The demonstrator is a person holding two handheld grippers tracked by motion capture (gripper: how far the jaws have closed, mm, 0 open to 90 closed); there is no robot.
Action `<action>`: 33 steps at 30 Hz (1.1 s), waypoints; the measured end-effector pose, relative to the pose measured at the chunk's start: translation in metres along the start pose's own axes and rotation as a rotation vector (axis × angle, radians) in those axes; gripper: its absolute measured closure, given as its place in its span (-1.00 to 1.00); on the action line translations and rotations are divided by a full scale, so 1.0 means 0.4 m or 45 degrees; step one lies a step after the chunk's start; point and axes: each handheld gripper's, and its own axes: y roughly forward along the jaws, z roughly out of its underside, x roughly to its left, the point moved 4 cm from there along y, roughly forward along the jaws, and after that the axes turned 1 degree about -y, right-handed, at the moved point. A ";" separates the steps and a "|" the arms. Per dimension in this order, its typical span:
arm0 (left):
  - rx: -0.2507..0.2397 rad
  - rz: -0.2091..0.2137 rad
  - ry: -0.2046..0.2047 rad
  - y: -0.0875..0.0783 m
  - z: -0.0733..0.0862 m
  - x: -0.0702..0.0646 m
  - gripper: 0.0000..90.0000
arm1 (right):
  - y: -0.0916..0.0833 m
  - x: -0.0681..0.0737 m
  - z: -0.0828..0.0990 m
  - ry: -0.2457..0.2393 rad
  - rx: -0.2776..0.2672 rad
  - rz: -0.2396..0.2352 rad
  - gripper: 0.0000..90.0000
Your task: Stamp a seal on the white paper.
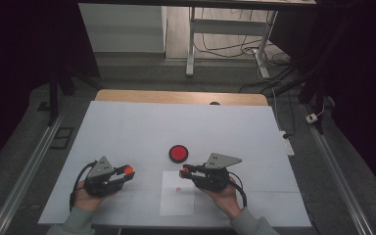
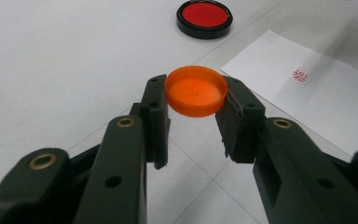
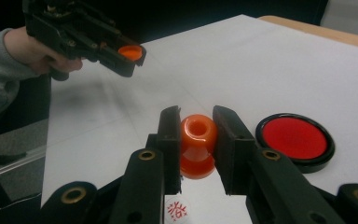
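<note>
While the person's left hand (image 1: 85, 196) rests low on the white table cover (image 1: 127, 127), the left gripper (image 1: 122, 172) it carries is clenched on an orange cap (image 1: 128, 170). In the left gripper view that cap (image 2: 196, 90) sits pinched between the two black pads, open side up and roughly level, held clear of the surface. From the right gripper view the same cap (image 3: 131, 52) shows at the tip of the far gripper (image 3: 121, 56), well apart from the other tool.

Near the middle of the table lies a white sheet of paper (image 1: 177, 196), with a small red stamp mark (image 1: 178, 189) on it; that mark (image 2: 299, 76) is round and red in the left gripper view, though its characters are too small to read. Just behind the sheet sits a round red ink pad (image 1: 178, 153) in a black rim, its red face uncovered.

Right of the paper, the right hand (image 1: 223, 198) holds the right gripper (image 1: 186, 171), whose jaws are closed on an orange stamp (image 1: 185, 170). In the right gripper view the stamp (image 3: 197, 144) stands upright between the pads, hollow top toward the camera, flared base downward. It hangs above the paper, seemingly just over the printed mark (image 3: 178, 210), though how far above is hard to judge. The ink pad (image 3: 296, 138) lies just beside it.
</note>
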 end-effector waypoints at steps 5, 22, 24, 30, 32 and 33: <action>0.001 0.001 0.004 0.000 0.000 -0.002 0.44 | -0.016 -0.013 -0.012 0.016 -0.031 0.024 0.60; 0.006 0.001 0.011 0.003 0.000 -0.003 0.44 | -0.076 -0.048 -0.055 0.029 -0.129 0.088 0.60; 0.006 0.001 0.011 0.003 0.000 -0.002 0.44 | -0.077 -0.048 -0.057 0.025 -0.131 0.091 0.60; -0.001 0.003 0.018 0.003 -0.002 -0.003 0.44 | -0.077 -0.048 -0.058 0.025 -0.133 0.090 0.60; -0.002 0.003 0.018 0.003 -0.003 -0.003 0.44 | -0.078 -0.048 -0.059 0.024 -0.134 0.091 0.60; -0.002 0.002 0.019 0.003 -0.004 -0.004 0.44 | -0.078 -0.048 -0.060 0.023 -0.134 0.092 0.60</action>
